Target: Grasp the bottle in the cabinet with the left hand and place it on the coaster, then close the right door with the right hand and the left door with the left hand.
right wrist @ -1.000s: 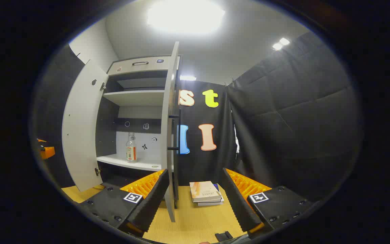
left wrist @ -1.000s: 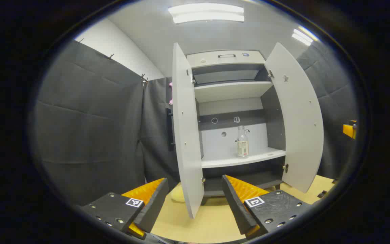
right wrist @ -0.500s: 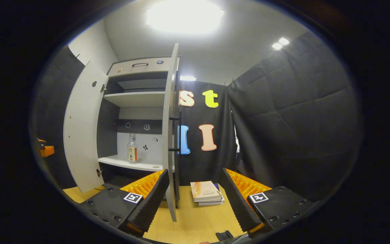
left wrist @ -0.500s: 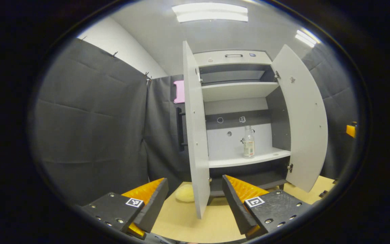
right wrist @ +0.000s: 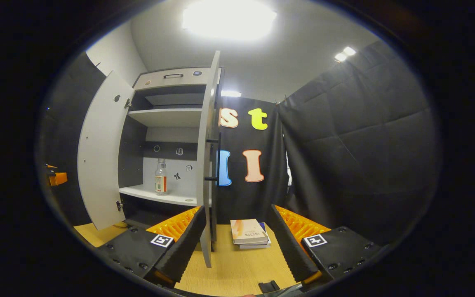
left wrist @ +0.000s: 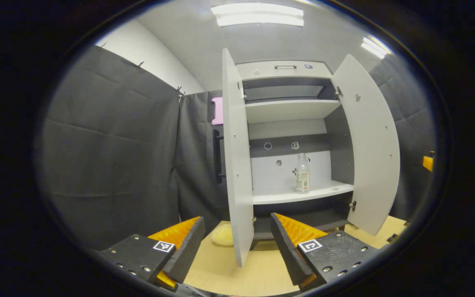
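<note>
A clear bottle [left wrist: 302, 173] with a pale label stands upright on the cabinet's lower shelf [left wrist: 299, 194], towards its right side. Both grey doors are open: the left door [left wrist: 237, 165] and the right door [left wrist: 369, 144]. My left gripper [left wrist: 235, 251] is open and empty, low over the table and well short of the cabinet. A pale yellow round coaster [left wrist: 222, 234] lies on the table behind the left door. In the right gripper view the bottle [right wrist: 161, 177] shows between the left door [right wrist: 99, 152] and the edge-on right door [right wrist: 205, 165]. My right gripper [right wrist: 233, 251] is open and empty.
A small stack of books [right wrist: 248, 233] lies on the wooden table [right wrist: 229, 268] right of the cabinet. A black bar handle [right wrist: 217, 159] sits on the right door's outer face. Black cloth walls close in both sides. An upper shelf [left wrist: 289, 109] is bare.
In the left gripper view the cabinet has slid to the right, uncovering the coaster. The right gripper view has shifted only slightly. Both grippers stay open.
</note>
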`<action>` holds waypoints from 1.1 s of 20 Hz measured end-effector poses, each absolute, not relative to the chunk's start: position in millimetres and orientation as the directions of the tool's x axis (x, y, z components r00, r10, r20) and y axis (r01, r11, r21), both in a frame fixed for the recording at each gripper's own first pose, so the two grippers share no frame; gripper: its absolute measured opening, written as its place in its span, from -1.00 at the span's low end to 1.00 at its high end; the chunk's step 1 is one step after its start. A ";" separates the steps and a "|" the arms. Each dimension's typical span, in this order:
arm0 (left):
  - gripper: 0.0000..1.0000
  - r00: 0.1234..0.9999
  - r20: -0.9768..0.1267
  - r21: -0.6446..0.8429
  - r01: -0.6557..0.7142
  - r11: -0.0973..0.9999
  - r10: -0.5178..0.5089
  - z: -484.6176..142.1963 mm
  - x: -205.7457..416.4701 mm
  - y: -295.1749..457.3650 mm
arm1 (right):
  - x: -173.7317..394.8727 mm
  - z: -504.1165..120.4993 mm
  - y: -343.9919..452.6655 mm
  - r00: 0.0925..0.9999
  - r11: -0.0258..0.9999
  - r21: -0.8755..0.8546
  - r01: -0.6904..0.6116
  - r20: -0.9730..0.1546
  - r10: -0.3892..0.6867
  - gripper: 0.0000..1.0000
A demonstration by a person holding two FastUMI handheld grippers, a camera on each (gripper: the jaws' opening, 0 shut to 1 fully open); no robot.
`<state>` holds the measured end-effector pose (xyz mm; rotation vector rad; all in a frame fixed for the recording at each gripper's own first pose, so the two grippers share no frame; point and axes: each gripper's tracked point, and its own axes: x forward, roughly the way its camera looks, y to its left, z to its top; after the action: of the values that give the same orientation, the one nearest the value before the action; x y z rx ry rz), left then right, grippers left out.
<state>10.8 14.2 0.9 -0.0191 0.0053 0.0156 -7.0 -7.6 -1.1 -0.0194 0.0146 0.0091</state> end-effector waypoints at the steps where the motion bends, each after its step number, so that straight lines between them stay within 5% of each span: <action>1: 0.82 1.000 -0.001 -0.018 -0.014 1.000 0.014 4.2 11.3 9.4 | -6.8 -0.6 -11.1 1.000 1.000 -0.020 -0.010 -0.012 0.010 0.97; 11: 0.83 0.999 0.010 -0.089 0.043 0.995 -0.042 34.0 38.8 -79.5 | -2.9 -27.1 -52.3 0.997 0.996 0.058 -0.064 -0.049 0.067 0.97; 22: 0.83 0.992 0.046 -0.090 0.120 0.989 -0.117 73.9 115.8 -137.5 | 2.2 -42.3 -87.1 0.997 0.999 0.050 0.013 -0.076 -0.009 0.94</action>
<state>115.8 -137.5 73.9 -0.0930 -0.0405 -0.1189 2.2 -87.1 -42.3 0.0505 0.0754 -0.0107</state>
